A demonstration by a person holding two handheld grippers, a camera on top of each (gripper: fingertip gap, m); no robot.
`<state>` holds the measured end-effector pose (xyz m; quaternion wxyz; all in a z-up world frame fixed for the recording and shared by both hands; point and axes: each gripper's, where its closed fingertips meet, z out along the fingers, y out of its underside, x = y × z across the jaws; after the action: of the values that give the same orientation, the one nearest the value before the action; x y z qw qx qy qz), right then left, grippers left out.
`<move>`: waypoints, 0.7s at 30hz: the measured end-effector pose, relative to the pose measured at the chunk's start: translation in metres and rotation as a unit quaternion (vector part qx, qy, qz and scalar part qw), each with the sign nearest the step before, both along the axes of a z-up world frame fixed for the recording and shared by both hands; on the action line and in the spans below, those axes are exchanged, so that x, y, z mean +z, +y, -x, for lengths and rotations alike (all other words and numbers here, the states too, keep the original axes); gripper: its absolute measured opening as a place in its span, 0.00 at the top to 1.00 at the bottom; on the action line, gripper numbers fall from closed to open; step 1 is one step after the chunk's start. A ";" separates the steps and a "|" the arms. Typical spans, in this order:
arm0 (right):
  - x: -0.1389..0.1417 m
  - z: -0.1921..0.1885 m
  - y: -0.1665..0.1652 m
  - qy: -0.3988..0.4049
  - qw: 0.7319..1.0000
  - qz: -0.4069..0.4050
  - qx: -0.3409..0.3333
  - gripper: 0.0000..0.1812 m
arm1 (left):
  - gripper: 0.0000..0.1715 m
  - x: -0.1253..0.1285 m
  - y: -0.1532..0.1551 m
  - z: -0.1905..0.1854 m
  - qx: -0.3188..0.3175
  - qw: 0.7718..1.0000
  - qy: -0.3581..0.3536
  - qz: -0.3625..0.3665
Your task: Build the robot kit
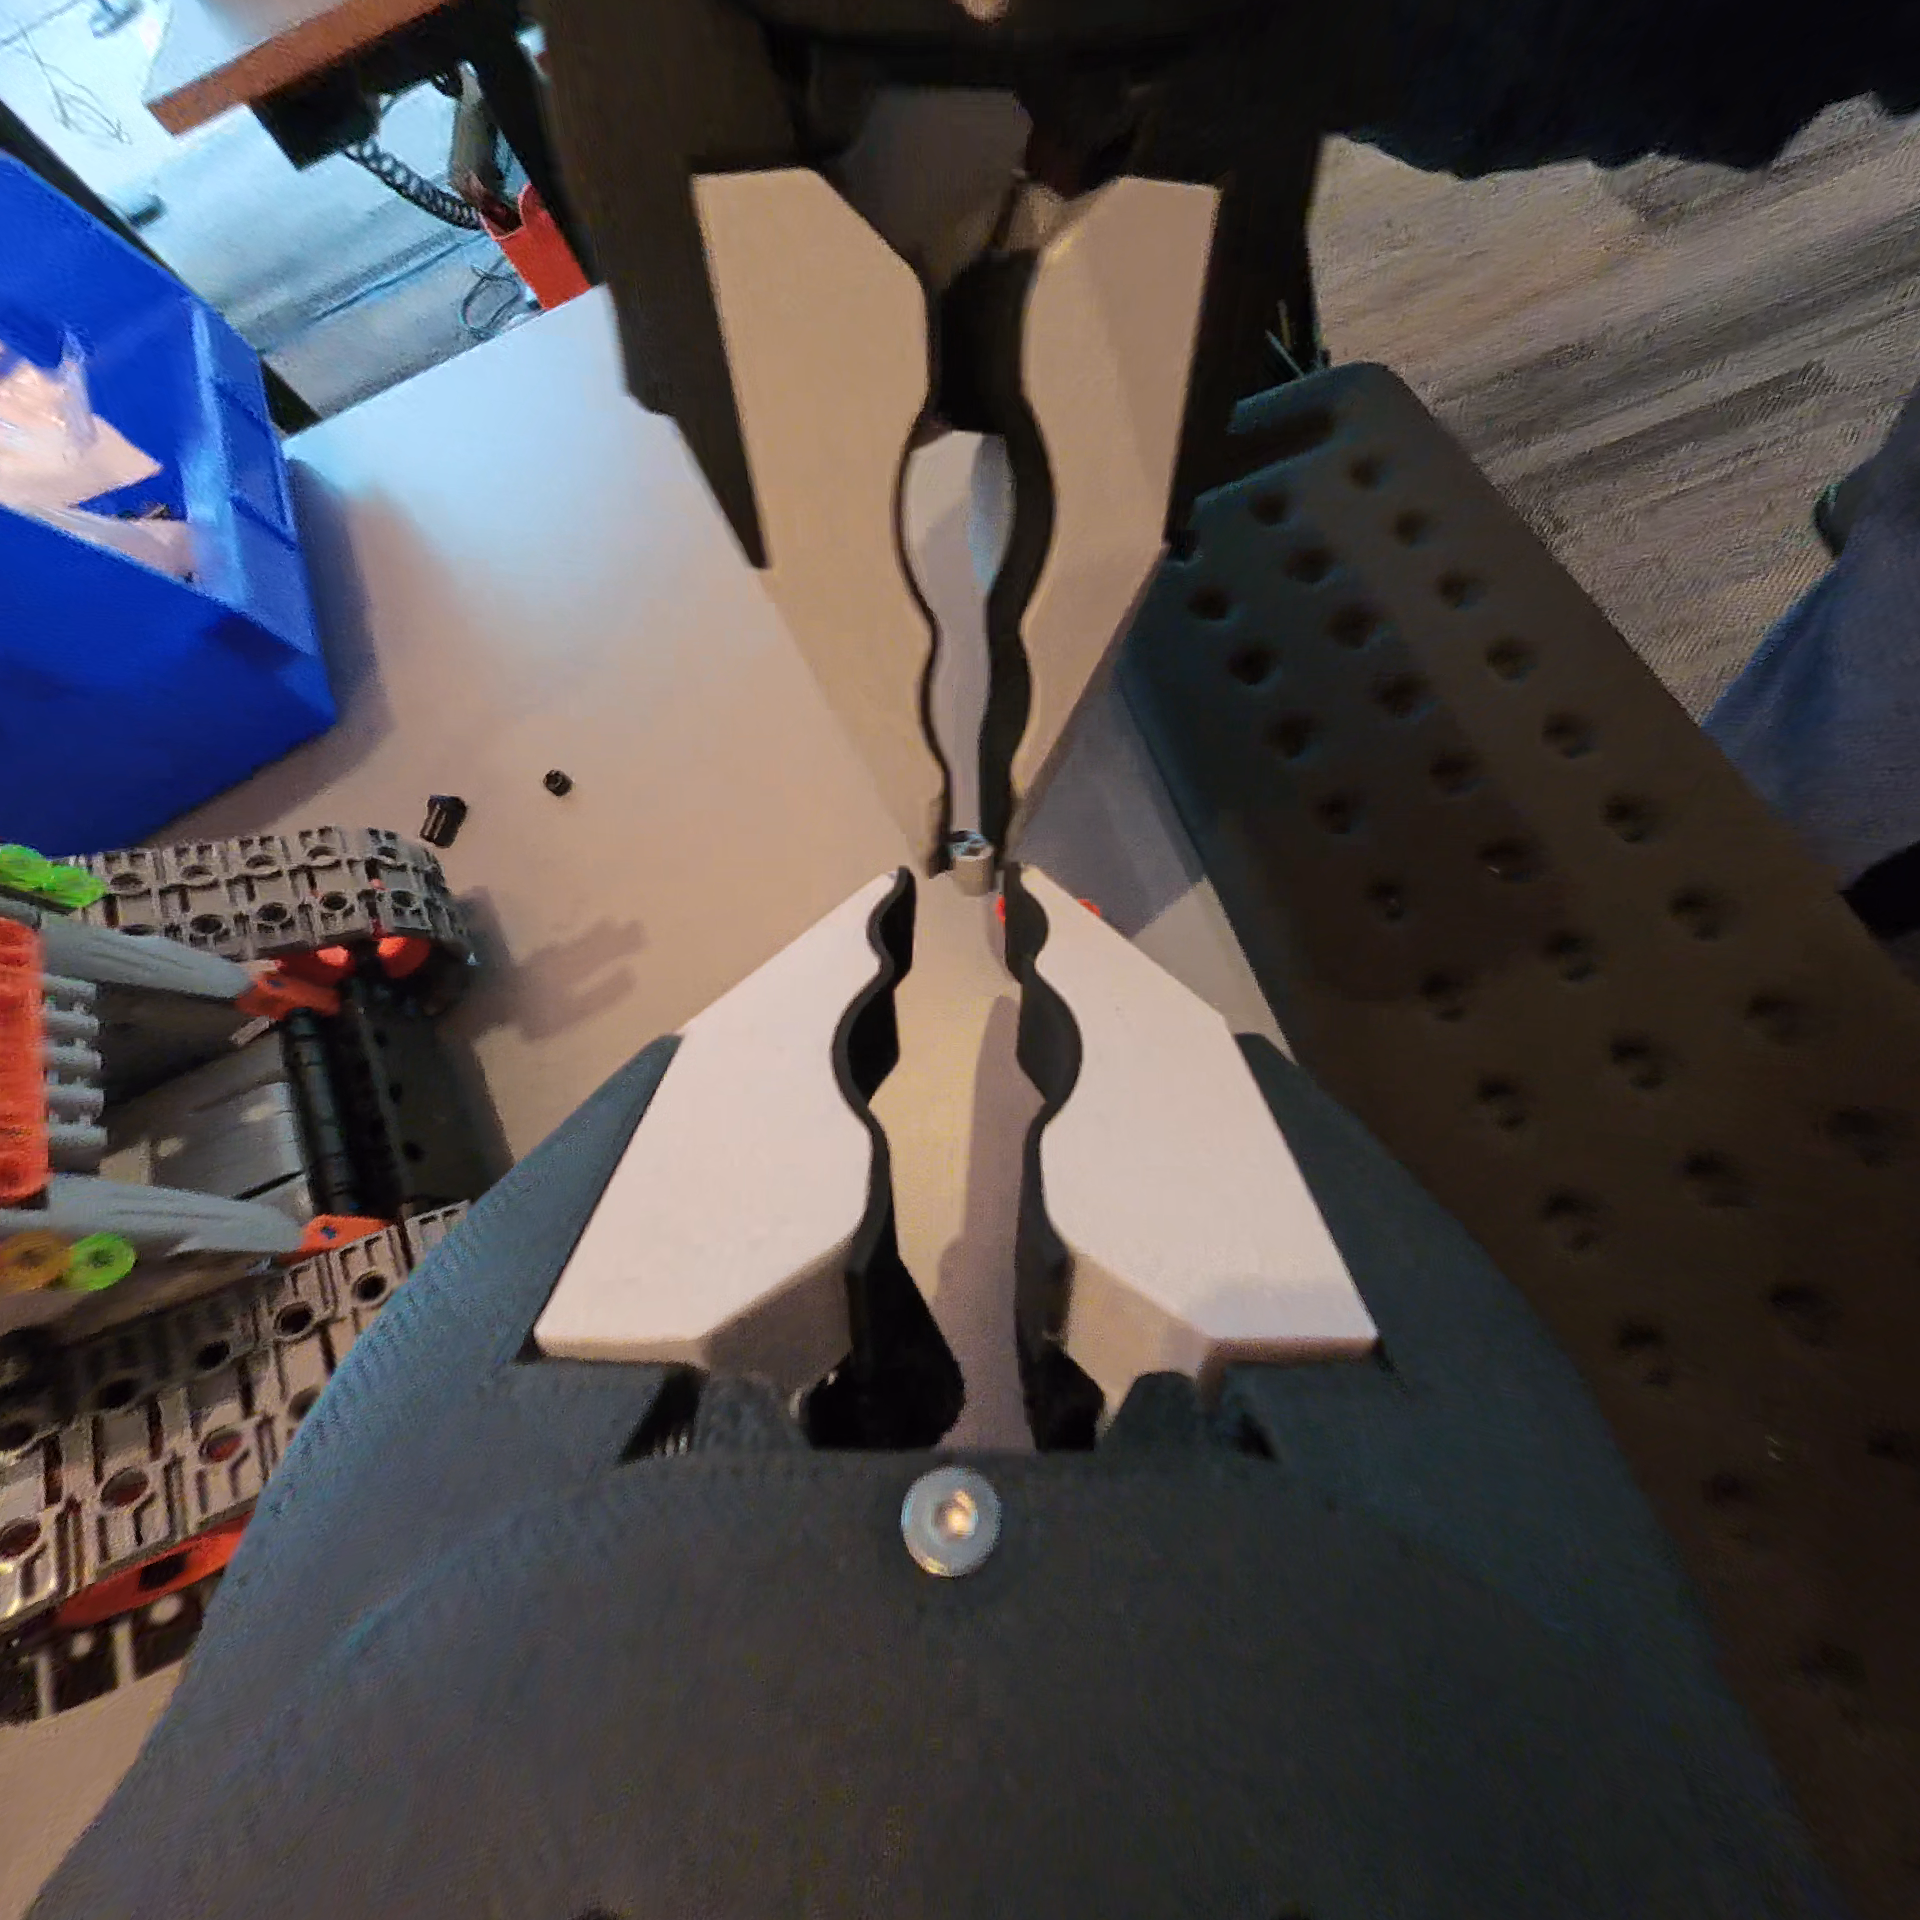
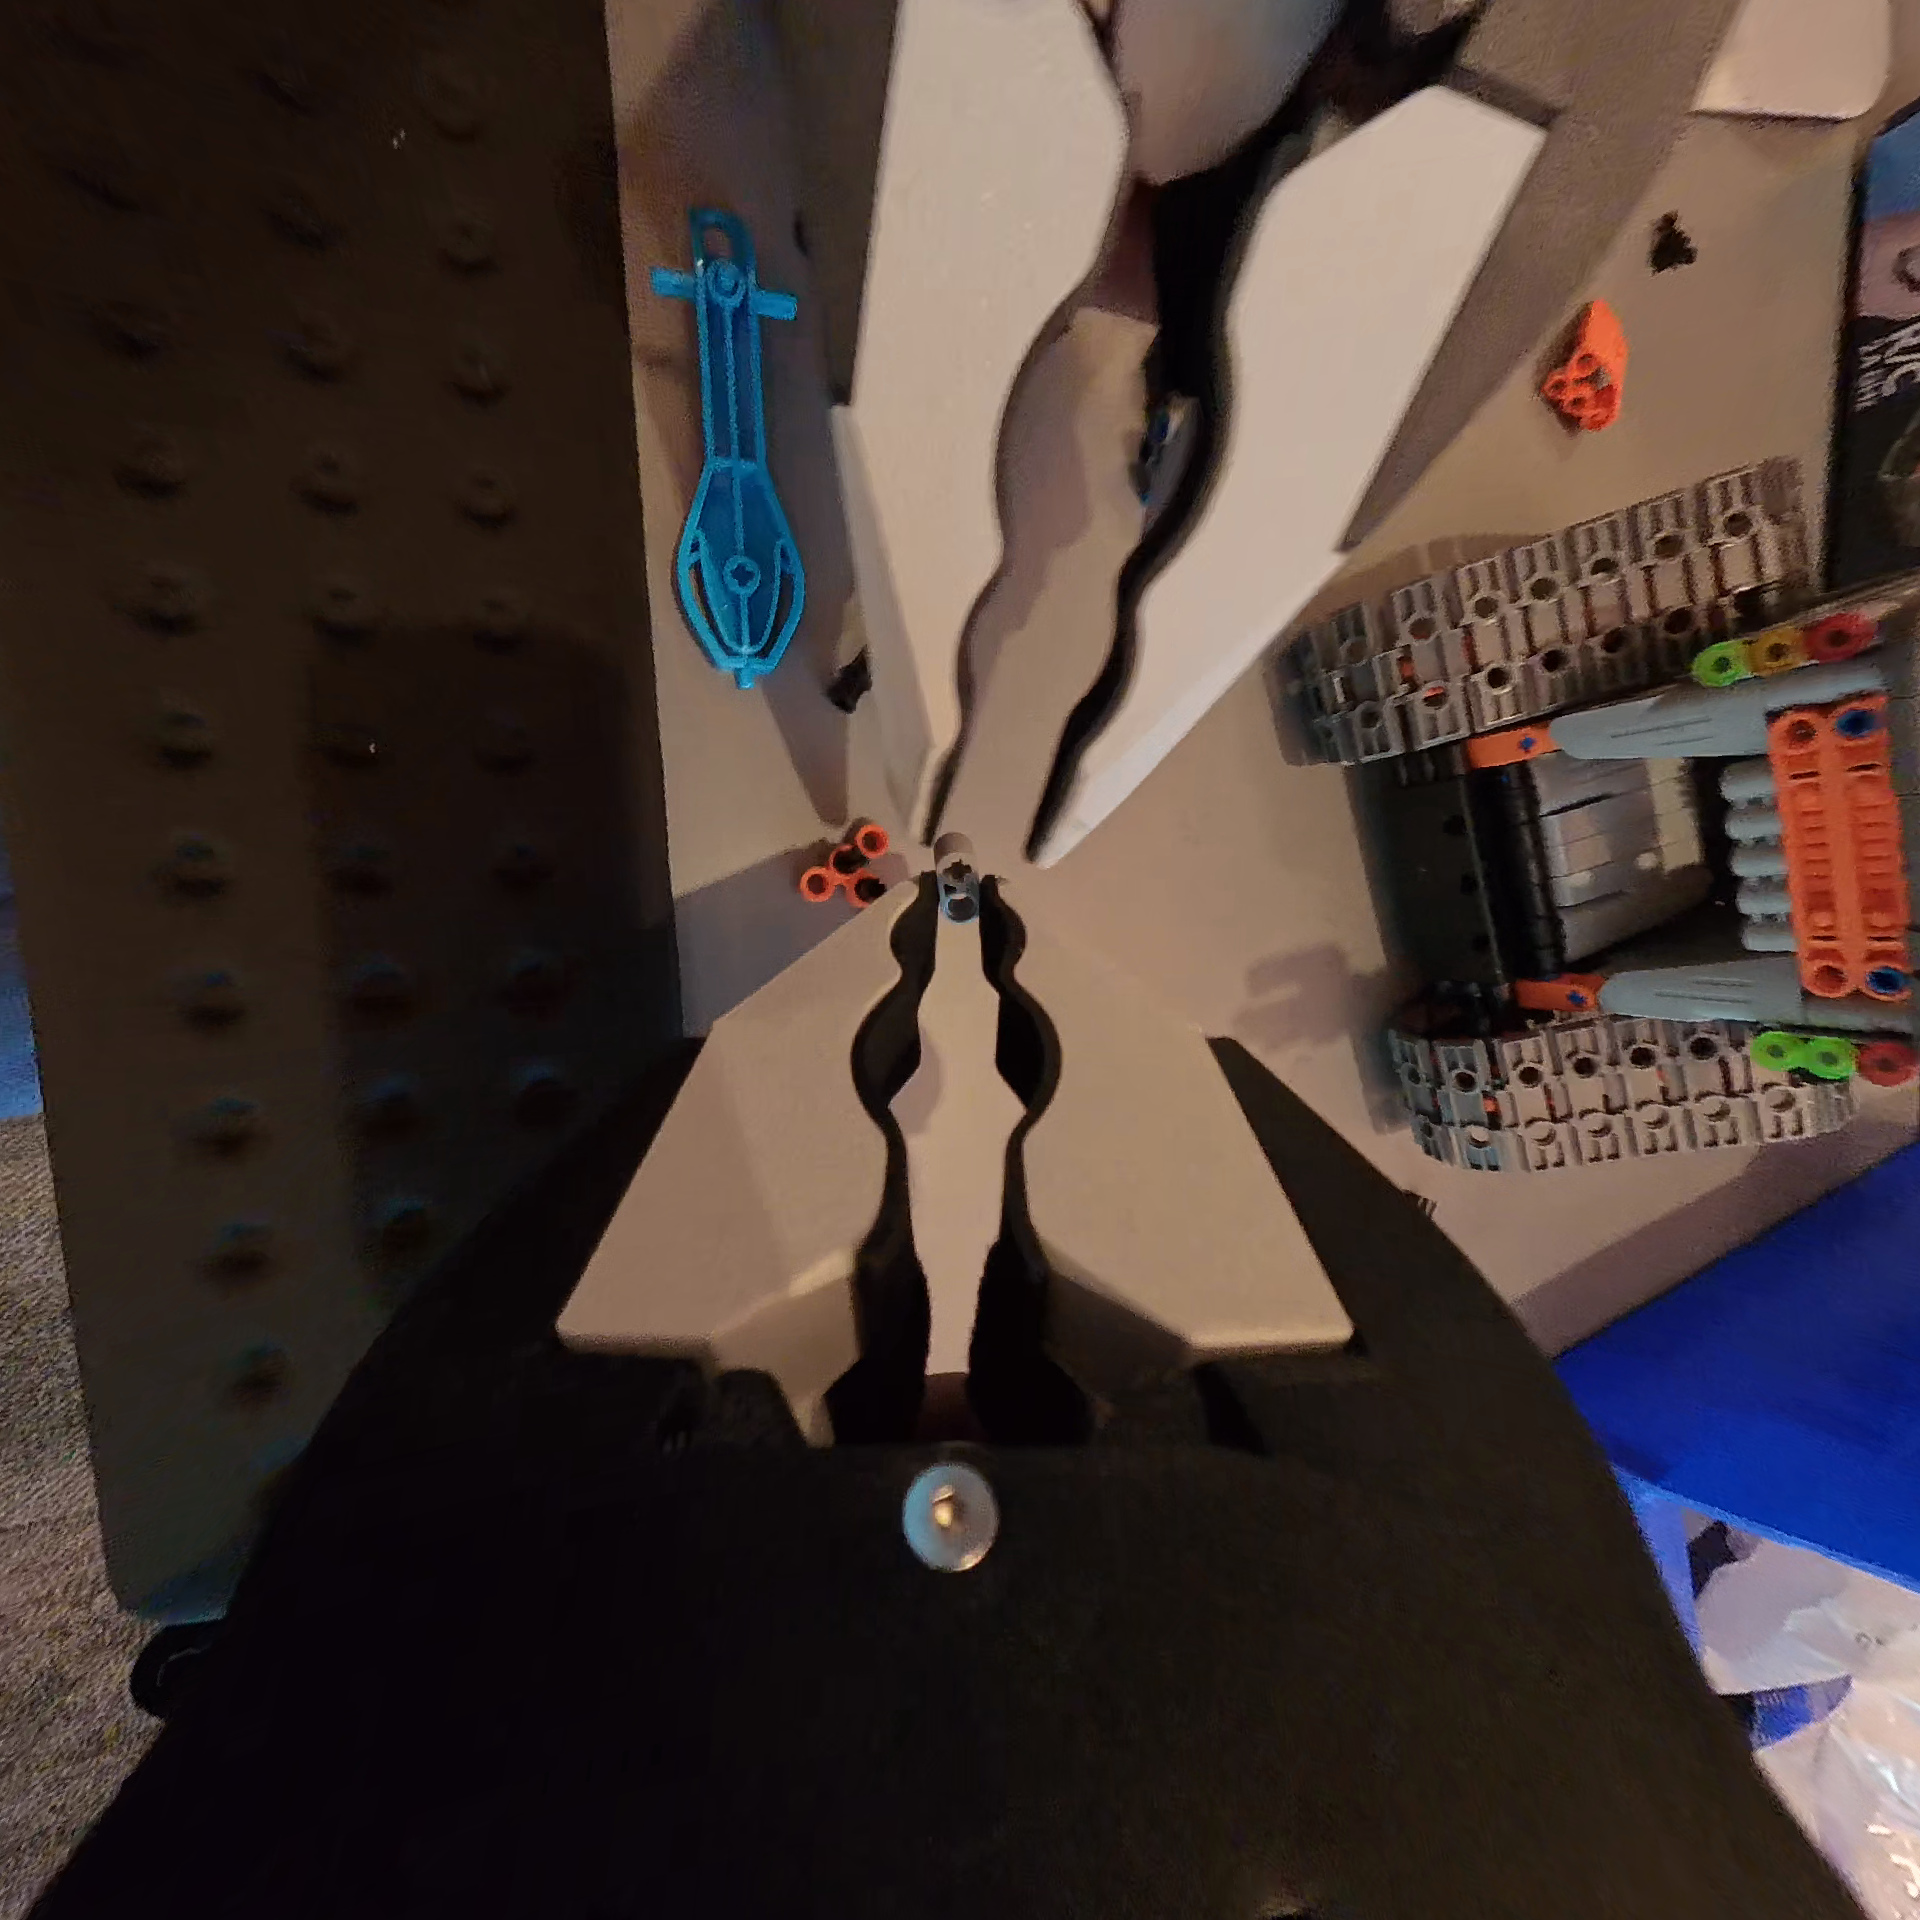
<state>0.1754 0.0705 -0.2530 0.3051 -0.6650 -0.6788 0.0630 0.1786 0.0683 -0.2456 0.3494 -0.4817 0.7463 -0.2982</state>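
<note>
Grey peg: pinched at the fingertips of the right hand-held gripper.
Left hand-held gripper: jaws parted, tips just beside the peg.
Worktop: carried an orange connector nearby.

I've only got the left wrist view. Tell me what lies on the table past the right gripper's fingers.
Observer: A blue plastic tool lies flat on the table, beside the dark perforated board.
Operator: Report how the held piece looks from the right wrist side.
Observer: The right gripper is shut on the small grey piece, which shows a bluish ring at its near end.
Operator: Name anything loose beyond the tracked model.
Observer: An orange block lies alone on the table, past the tracked model.
</note>
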 end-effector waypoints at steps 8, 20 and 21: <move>0.015 0.003 0.003 0.035 0.999 -0.013 -0.022 0.97 | 0.97 0.008 0.001 0.000 0.030 0.998 -0.038 -0.048; 0.029 0.011 -0.005 0.154 0.987 0.018 0.030 0.97 | 0.97 0.022 -0.007 0.008 0.074 0.990 -0.120 -0.002; 0.027 0.010 -0.005 0.143 0.989 0.013 0.037 0.97 | 0.97 0.020 -0.006 0.007 0.077 0.991 -0.113 -0.004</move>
<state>0.1651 0.0654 -0.2262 0.3877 -0.6271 -0.6519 0.1773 0.1713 0.0622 -0.2257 0.4554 -0.4997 0.6635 -0.3203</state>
